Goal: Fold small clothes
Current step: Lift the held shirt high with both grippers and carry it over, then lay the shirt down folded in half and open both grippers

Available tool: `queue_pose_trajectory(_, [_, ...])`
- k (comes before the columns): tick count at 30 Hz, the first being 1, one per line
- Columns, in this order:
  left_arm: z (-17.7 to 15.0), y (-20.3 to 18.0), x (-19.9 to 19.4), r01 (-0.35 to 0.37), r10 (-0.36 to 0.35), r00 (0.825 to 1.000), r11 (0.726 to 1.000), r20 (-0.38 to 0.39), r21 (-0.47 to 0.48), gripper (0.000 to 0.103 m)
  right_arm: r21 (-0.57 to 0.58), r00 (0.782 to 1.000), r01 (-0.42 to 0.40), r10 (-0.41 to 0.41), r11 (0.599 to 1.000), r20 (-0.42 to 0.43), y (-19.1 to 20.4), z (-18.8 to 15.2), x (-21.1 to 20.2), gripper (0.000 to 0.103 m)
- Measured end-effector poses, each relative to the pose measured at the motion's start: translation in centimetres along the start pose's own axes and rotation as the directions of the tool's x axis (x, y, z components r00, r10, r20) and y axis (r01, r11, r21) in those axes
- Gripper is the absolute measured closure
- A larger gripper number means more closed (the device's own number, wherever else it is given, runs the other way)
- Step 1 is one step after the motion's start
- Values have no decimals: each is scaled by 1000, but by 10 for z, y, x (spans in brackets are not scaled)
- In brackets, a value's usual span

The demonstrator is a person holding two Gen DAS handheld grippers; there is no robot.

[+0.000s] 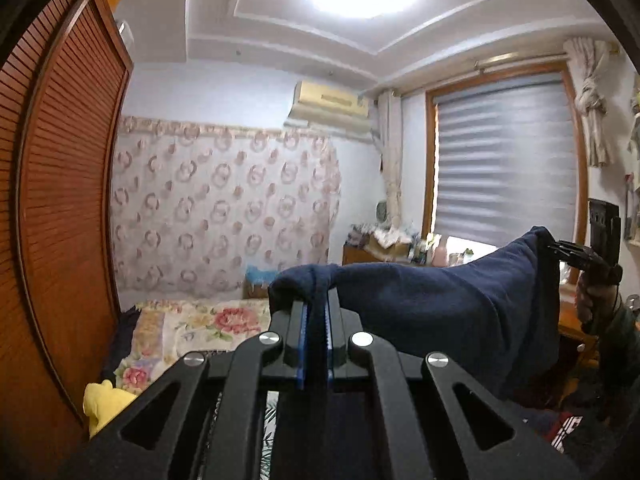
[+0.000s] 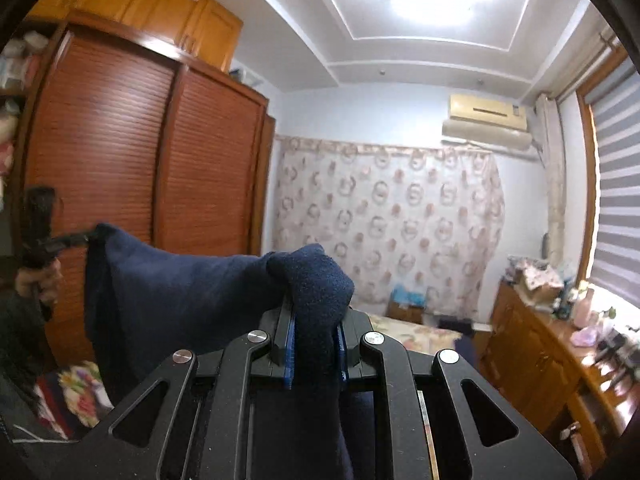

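Stretching between both, the dark navy fleece garment (image 1: 432,304) is hanging level: left hand-held gripper (image 1: 316,312) and right hand-held gripper (image 2: 316,320) are each clenching one top corner.

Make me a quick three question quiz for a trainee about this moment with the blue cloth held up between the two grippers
1. True or false: the blue cloth lies flat on the bed.
2. Which gripper pinches the thicker bunch of fabric? A) left gripper B) right gripper
3. Fill in: the cloth hangs stretched between ____ grippers.

Key:
1. False, it is lifted above the bed.
2. B, its pads stand wider around a fat fold.
3. Both; each is shut on an upper corner.
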State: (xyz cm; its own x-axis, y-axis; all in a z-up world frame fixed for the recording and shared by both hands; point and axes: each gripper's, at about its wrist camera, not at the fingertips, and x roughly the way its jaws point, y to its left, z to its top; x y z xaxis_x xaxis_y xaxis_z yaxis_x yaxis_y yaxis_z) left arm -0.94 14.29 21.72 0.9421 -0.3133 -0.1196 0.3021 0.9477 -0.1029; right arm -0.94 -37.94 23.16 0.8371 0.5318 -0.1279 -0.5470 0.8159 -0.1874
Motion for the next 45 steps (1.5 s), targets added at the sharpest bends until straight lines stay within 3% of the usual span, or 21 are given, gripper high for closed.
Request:
queue_pose_trajectory(3, [-16, 10, 49, -29, 29, 997, 1000, -65, -5, 100, 42, 997, 18, -14, 999, -77, -17, -17, 39, 90])
queue_pose_trajectory(6, [-25, 6, 66, -32, 32, 996, 999, -78, -2, 100, 78, 994, 48, -39, 996, -105, -32, -35, 63, 90])
queue_pose_trajectory(11, [-15, -14, 50, -26, 27, 998, 999, -51, 30, 100, 90, 994, 49, -39, 995, -106, -36, -49, 57, 90])
queue_pose_trajectory(18, [13, -39, 4, -10, 8, 1000, 996, 17, 87, 100, 44, 998, 48, -45, 998, -47, -29, -25, 10, 90])
queue_pose_trajectory(23, [25, -41, -7, -3, -2, 999, 996, 50, 93, 100, 22, 999, 45, -45, 999, -12, -27, -6, -9, 90])
queue_pose_trajectory(26, [21, -37, 11, -24, 21, 999, 995, 31, 100, 100, 19, 999, 50, -50, 999, 5, -30, 0, -8, 90])
queue_pose_trajectory(30, [-4, -24, 66, -51, 56, 996, 995, -68, 84, 98, 23, 995, 74, -72, 997, -72, -45, -12, 33, 90])
queue_pose_trajectory(34, [-54, -2, 148, -88, 101, 976, 994, -195, 71, 95, 43, 973, 101, -89, 994, -214, -65, -55, 108, 90])
queue_pose_trajectory(35, [-71, 6, 173, -101, 117, 963, 992, -242, 75, 94, 54, 964, 109, -92, 993, -248, -70, -71, 132, 89])
queue_pose_trajectory(37, [-105, 21, 218, -109, 125, 922, 992, -366, 65, 90, 75, 945, 129, -99, 989, -313, -81, -105, 176, 83])
queue_pose_trajectory(39, [-137, 27, 244, -119, 133, 880, 991, -457, 59, 86, 93, 899, 198, -143, 976, -414, -98, -144, 225, 67])
queue_pose_trajectory(42, [-160, 21, 246, -127, 156, 864, 988, -479, 91, 69, 101, 827, 290, -197, 951, -526, -121, -190, 266, 62])
queue_pose_trajectory(45, [-174, 15, 241, -122, 149, 846, 989, -512, 86, 66, 126, 810, 304, -187, 944, -556, -132, -214, 266, 61])
